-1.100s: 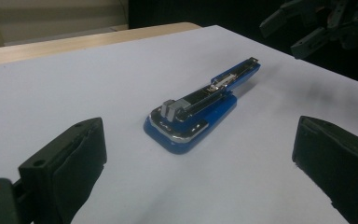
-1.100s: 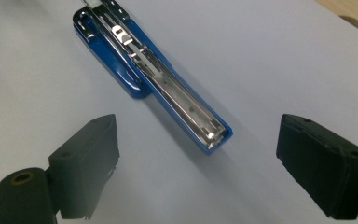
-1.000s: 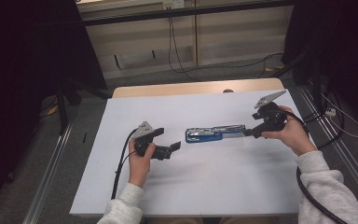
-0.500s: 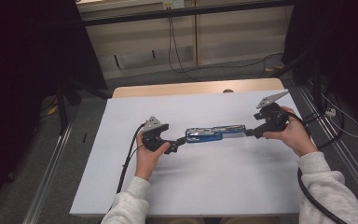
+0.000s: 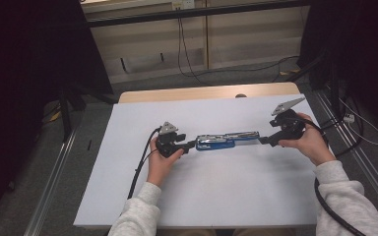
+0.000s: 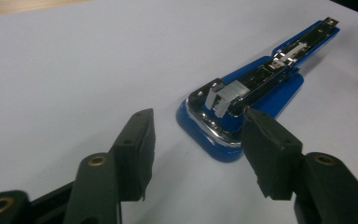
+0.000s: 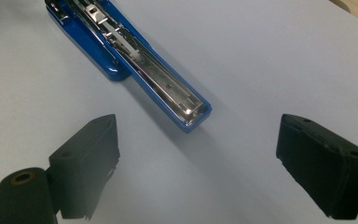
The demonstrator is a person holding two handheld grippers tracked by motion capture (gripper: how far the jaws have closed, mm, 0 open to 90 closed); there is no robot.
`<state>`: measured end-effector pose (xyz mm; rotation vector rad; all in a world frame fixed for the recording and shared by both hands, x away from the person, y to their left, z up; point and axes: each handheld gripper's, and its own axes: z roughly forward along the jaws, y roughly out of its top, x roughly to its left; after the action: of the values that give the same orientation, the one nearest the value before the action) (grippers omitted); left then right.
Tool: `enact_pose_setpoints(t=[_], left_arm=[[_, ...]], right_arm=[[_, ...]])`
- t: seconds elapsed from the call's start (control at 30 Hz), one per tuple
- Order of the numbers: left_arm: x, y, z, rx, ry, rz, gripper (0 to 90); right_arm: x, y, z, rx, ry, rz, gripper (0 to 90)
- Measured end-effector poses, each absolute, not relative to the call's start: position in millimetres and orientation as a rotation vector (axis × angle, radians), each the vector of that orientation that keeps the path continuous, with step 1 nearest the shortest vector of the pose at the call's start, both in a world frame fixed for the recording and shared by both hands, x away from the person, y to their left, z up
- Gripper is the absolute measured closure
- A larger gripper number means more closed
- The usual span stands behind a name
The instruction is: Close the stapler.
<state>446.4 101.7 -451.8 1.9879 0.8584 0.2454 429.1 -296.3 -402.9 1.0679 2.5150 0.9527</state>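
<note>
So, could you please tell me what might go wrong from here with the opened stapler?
The left hand-held gripper has just been closing, yet one pad sits beside the blue stapler, not around it: it may shove it across the white table. The right hand-held gripper is open, short of the far end, so nothing steadies it.

High view: fixed above the person's side, facing forward and down over the whole white bench, far off. Left claw view: low, close, looking along its jaws at one end of the blue stapler. Right claw view: low, close, facing the opposite end. Shared: stapler, bench top.
</note>
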Motion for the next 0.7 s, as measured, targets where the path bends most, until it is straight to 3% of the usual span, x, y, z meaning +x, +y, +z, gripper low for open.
enact_pose_setpoints(t=[0.17, 0.3, 0.53, 0.7], left_arm=[[448.1, 97.3, -452.5, 2.019, 0.874, 0.231, 77.2], [448.8, 95.5, -454.7, 2.033, 0.898, 0.207, 88.2], [447.8, 89.2, -458.5, 2.078, 0.882, 0.186, 90.0], [447.9, 86.7, -461.8, 2.08, 0.894, 0.186, 90.0]], right_arm=[[429.3, -296.7, -403.4, 1.07, 2.514, 0.94, 13.5], [429.8, -297.7, -408.6, 1.064, 2.532, 0.908, 18.4], [429.7, -300.3, -419.9, 1.082, 2.574, 0.881, 36.1], [429.0, -301.4, -424.3, 1.092, 2.588, 0.833, 57.0]])
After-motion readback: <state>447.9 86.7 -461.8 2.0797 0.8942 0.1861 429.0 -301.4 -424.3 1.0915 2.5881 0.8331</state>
